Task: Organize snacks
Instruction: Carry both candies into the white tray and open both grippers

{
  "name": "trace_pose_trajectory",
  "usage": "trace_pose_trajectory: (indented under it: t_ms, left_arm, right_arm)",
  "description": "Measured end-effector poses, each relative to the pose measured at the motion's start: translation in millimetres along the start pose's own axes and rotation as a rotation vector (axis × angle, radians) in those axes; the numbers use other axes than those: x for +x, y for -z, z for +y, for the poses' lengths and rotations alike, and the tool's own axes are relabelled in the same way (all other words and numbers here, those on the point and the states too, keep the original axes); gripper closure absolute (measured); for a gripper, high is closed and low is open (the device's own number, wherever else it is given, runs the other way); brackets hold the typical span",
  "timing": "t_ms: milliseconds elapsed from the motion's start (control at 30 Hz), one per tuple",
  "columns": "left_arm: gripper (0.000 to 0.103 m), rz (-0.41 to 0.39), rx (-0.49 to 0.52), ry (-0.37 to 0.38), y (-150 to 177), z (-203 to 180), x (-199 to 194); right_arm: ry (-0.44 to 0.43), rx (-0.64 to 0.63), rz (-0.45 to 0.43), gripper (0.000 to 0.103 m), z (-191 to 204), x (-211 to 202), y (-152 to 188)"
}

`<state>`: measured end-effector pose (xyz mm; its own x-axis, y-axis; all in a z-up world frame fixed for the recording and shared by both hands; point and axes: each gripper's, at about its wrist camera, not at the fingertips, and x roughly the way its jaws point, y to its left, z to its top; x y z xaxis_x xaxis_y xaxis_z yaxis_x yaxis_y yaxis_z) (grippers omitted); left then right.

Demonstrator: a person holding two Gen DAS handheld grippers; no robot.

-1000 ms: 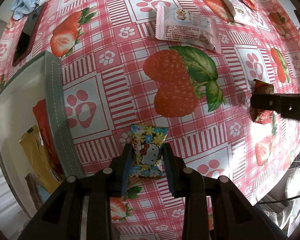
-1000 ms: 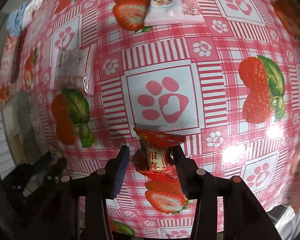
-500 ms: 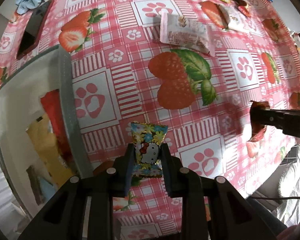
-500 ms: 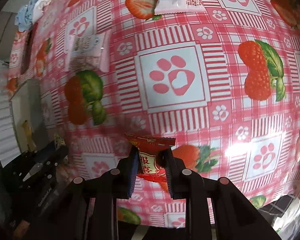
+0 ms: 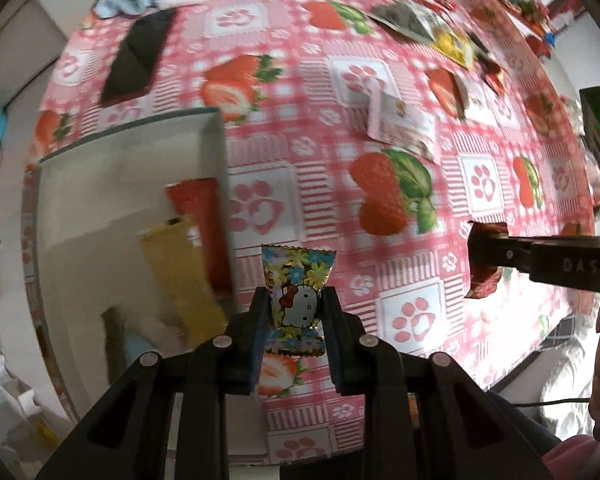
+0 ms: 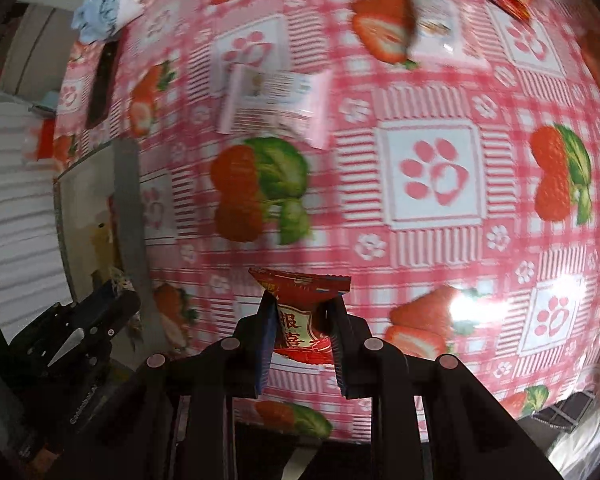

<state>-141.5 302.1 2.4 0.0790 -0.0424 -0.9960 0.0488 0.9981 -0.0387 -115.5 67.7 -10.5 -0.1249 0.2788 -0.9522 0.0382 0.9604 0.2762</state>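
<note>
Fingers: left gripper [image 5: 294, 314] clamped on floral candy [image 5: 297, 302]; right gripper [image 6: 302, 318] clamped on red candy [image 6: 300, 312].
Change: both lifted off surface [image 5: 380, 128].
Meaning: ready for white bin [image 5: 132, 148].

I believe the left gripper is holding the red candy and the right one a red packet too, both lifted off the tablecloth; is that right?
Not quite: the left gripper holds a flowery cat-print candy, not a red one, as the left wrist view shows. The right gripper does hold a red packet, both off the tablecloth.

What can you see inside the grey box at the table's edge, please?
Inside the grey box: a red packet and a yellow packet, overlapping. Anything beneath them, or lower in the box, is blurred or hidden.
</note>
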Motion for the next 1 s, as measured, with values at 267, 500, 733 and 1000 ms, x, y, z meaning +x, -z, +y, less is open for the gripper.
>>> trace_pose_trajectory:
  t_ms: [267,500,733,1000]
  left_arm:
    - [0.074,-0.039,-0.103,-0.044,11,32,-9]
    - [0.074,-0.043,-0.205,-0.064,29,74,-11]
    - [0.074,-0.033,-0.281,-0.074,47,106,-10]
    - [0.074,0.005,-0.331,-0.071,68,123,0]
  right_arm:
    - [0.016,-0.123,0.023,0.077,66,16,-13]
    - [0.02,-0.24,0.045,0.077,129,31,-17]
    - [0.002,-0.361,0.065,0.077,195,45,-17]
    - [-0.008,-0.457,0.103,0.077,251,71,-8]
